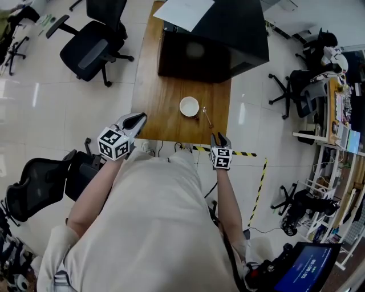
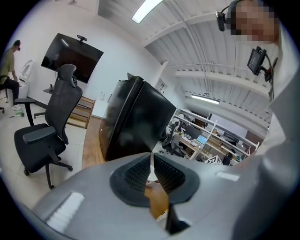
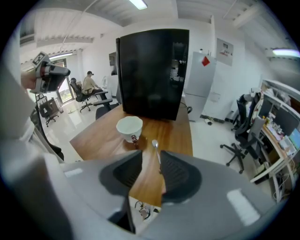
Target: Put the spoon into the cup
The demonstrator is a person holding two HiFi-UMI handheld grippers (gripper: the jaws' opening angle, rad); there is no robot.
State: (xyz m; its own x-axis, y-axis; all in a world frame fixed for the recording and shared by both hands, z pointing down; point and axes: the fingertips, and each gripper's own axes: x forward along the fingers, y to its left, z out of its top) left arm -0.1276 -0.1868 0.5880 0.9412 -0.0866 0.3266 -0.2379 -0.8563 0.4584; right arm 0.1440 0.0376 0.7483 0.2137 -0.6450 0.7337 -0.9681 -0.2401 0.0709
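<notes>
A white cup stands on the wooden table, and a metal spoon lies flat just to its right. My right gripper hovers at the table's near edge, short of the spoon, open and empty. In the right gripper view, the cup and the spoon lie just beyond the right gripper, and the spoon's handle runs toward the right pad. My left gripper is off the table's near left corner. In its own view the left gripper has its pads together, holding nothing.
A large black box with a white sheet on top fills the table's far end. Office chairs stand on the floor at left and right. Yellow-black tape marks the floor near the table's front edge.
</notes>
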